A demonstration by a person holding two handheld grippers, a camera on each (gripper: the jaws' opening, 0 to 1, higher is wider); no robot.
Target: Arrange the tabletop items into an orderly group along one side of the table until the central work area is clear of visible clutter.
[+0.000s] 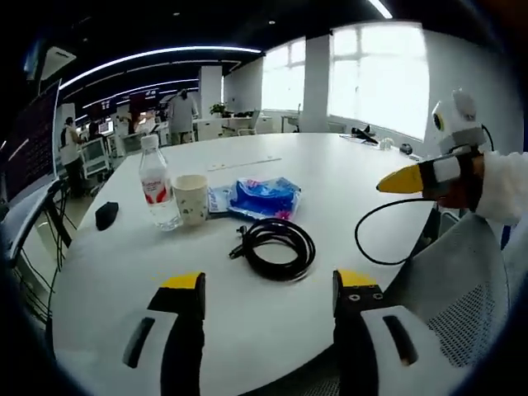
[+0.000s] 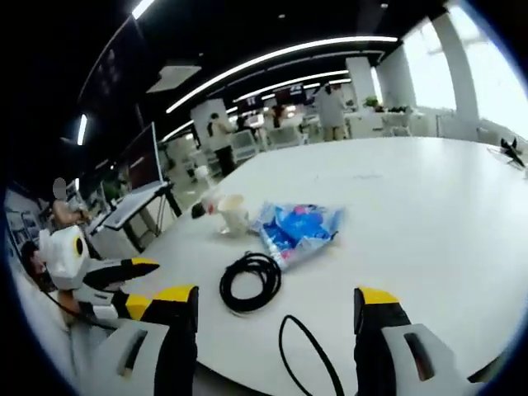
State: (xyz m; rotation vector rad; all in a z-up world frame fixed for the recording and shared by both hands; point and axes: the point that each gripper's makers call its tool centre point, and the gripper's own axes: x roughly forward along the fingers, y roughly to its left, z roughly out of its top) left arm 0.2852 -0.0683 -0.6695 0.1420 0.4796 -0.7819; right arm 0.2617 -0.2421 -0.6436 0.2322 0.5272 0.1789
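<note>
On the white round table [image 1: 346,165] stand a clear water bottle [image 1: 157,183] and a paper cup [image 1: 191,199], side by side. Right of them lies a blue plastic packet [image 1: 262,198], and nearer to me a coiled black cable [image 1: 279,246]. My left gripper [image 1: 269,282] hovers open over the table's near edge, just short of the coil. My right gripper [image 1: 399,181] comes in from the right, off the table's edge. In the right gripper view, the right gripper [image 2: 276,293] is open above the coil [image 2: 250,280], with the cup [image 2: 233,213] and packet [image 2: 299,231] beyond it. The left gripper [image 2: 136,285] shows at the left.
A small black object [image 1: 106,215] lies left of the bottle. A thin black wire [image 1: 363,239] loops down from my right gripper. A grey mesh chair [image 1: 462,289] stands at the table's right edge. Desks, monitors and people fill the far room.
</note>
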